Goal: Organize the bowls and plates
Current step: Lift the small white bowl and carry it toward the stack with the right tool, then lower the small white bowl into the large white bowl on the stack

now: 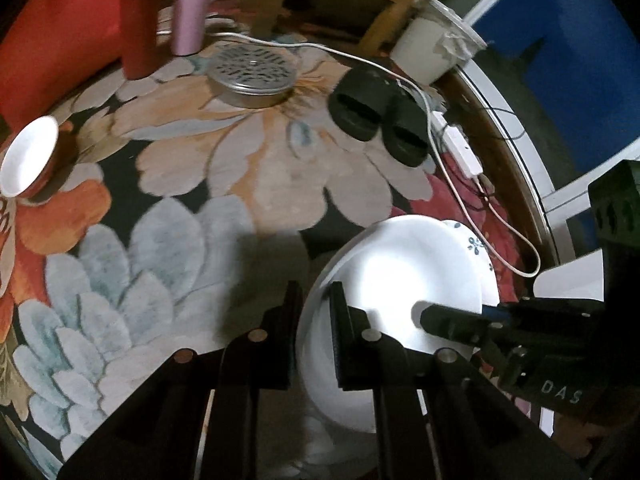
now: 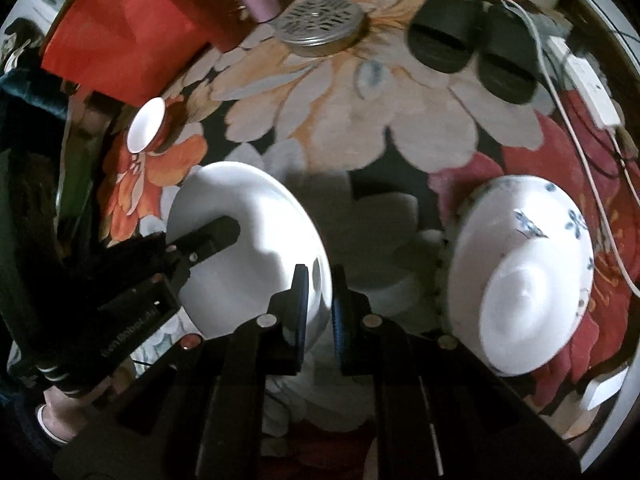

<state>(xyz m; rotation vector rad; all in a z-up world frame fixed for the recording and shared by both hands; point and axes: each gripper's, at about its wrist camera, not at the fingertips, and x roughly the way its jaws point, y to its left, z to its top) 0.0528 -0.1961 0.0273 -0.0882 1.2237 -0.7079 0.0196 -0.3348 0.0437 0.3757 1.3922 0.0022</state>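
Observation:
A plain white plate (image 2: pixel 256 224) hangs tilted above the flowered rug, carried between both grippers. My left gripper (image 1: pixel 316 300) is shut on its near rim, and one of its fingers (image 2: pixel 212 238) lies across the plate's face in the right wrist view. My right gripper (image 2: pixel 320 284) is shut on the opposite rim, its finger (image 1: pixel 444 318) showing in the left wrist view. A blue-flowered plate (image 2: pixel 560 216) lies on the rug to the right with a white dish (image 2: pixel 528 312) on it. A small bowl (image 2: pixel 146 130), white inside, sits far left.
On the rug (image 1: pixel 200 160) lie a pair of black slippers (image 1: pixel 376 116), a round metal tin (image 1: pixel 252 72) with a perforated lid, a white cable (image 1: pixel 452 168) and a power strip (image 1: pixel 460 144). Red cylinders (image 1: pixel 140 20), a pink bottle (image 1: pixel 192 4), a white bucket (image 1: pixel 432 48) and chair legs stand behind.

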